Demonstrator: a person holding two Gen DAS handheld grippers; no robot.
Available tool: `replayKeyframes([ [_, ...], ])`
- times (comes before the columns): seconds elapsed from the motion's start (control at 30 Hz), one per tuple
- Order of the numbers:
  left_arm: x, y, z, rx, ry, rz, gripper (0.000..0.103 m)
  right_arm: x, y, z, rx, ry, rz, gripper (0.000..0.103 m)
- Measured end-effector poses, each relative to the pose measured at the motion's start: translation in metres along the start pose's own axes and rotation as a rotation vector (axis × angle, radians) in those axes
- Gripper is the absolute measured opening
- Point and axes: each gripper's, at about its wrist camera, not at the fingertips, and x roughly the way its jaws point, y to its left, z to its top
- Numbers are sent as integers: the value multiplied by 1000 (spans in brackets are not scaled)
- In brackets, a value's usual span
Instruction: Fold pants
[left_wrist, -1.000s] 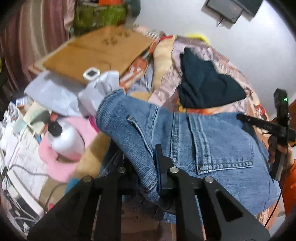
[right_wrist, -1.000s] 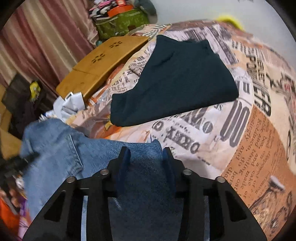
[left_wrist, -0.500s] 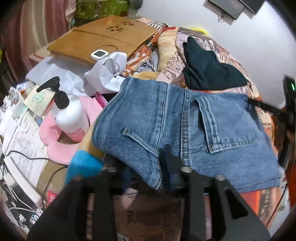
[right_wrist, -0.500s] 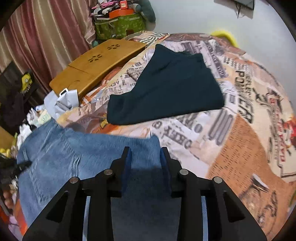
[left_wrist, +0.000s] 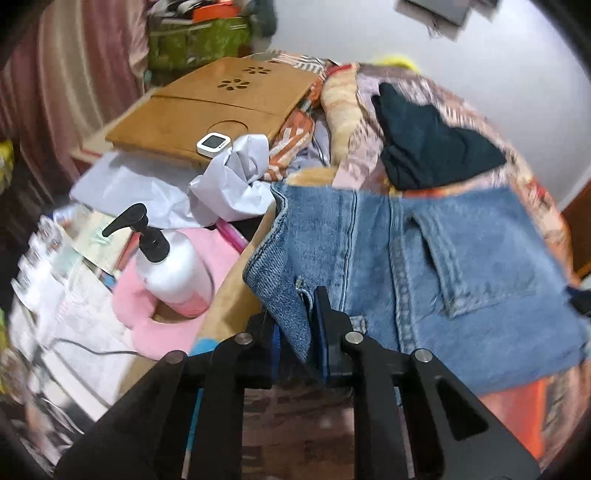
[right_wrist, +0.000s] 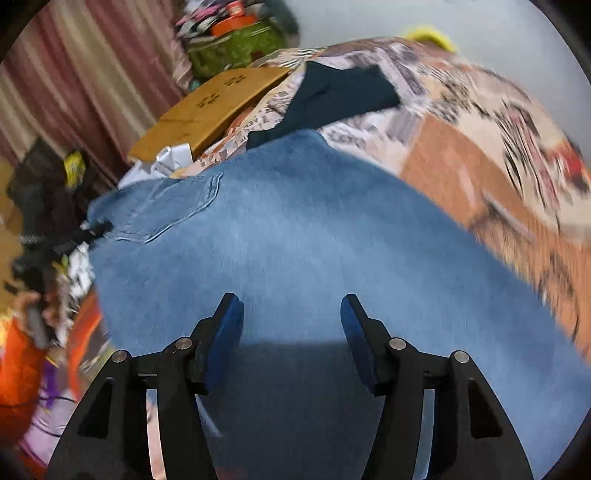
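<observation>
**Inspector:** Left wrist view first. Where is the garment?

**Onlooker:** The jeans lie on the patterned bedspread, back pocket up, doubled into a short blue slab. Their left edge hangs at the side of the bed, above a white pump bottle standing in something pink.

**Inspector:** And the left gripper?

**Onlooker:** The left gripper has a corner of the denim edge between its blue pads, and its jaws are closing. The pads look to be on the cloth, so I read it as a pinch on the jeans.

**Inspector:** Anything else on the bed?

**Onlooker:** A dark folded garment lies beyond the jeans, apart from them. A wooden lap tray and crumpled white paper sit off to the left.

**Inspector:** Right wrist view.

**Onlooker:** The picture is smeared. The right gripper stands over a broad flat stretch of denim, jaws opening, fingers well apart, nothing between them.

**Inspector:** Progress?

**Onlooker:** My judgement: at least one fold is made, since the legs do not show at full length. The spread of denim under the right gripper suggests another fold and some squaring-up remain. How many layers lie there I cannot tell.
</observation>
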Motion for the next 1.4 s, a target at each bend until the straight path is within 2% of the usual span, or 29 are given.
replayKeyframes([
  [0.1, 5, 2, -6, 6, 31, 16, 23, -17, -1, -16, -9, 2, -33, 56],
  [0.17, -1, 4, -7, 7, 30, 22, 30, -26, -5, -20, 1, 13, -37, 56],
  [0.23, -14, 5, -8, 29, 17, 44, 35, -37, -20, -20, 44, -14, -52, 56],
  [0.33, -34, 4, -8, 87, 1, 94, 39, -48, -55, -15, 102, -85, -165, 63],
  [0.4, -47, 1, -7, 112, -14, 111, 49, -44, -79, -16, 145, -83, -236, 64],
  [0.47, -59, -5, -3, 130, -41, 118, 65, -37, -106, -23, 203, -45, -273, 64],
  [0.5, -66, -10, -1, 142, -59, 117, 68, -33, -123, -31, 243, -16, -301, 64],
  [0.6, -80, -29, 10, 177, -103, 102, 81, -29, -155, -58, 323, 42, -326, 64],
  [0.67, -84, -47, 17, 206, -122, 84, 88, -42, -164, -80, 347, 24, -311, 64],
  [0.8, -79, -96, 32, 286, -115, 30, 89, -78, -170, -113, 336, -1, -308, 64],
  [0.9, -65, -134, 38, 328, -74, -31, 90, -105, -178, -130, 343, -34, -326, 64],
  [0.97, -52, -161, 39, 353, -35, -61, 90, -123, -195, -143, 373, -71, -326, 65],
  [1.03, -38, -188, 37, 377, 11, -90, 90, -130, -212, -154, 432, -66, -381, 73],
  [1.07, -32, -198, 35, 383, 31, -100, 90, -135, -222, -164, 474, -68, -402, 73],
  [1.17, -12, -231, 26, 407, 113, -149, 90, -151, -256, -195, 638, -156, -337, 73],
  [1.27, -6, -252, 21, 414, 110, -146, 95, -160, -284, -215, 772, -220, -293, 73],
  [1.4, 1, -277, 21, 424, 143, -159, 96, -156, -308, -224, 855, -265, -251, 73],
])
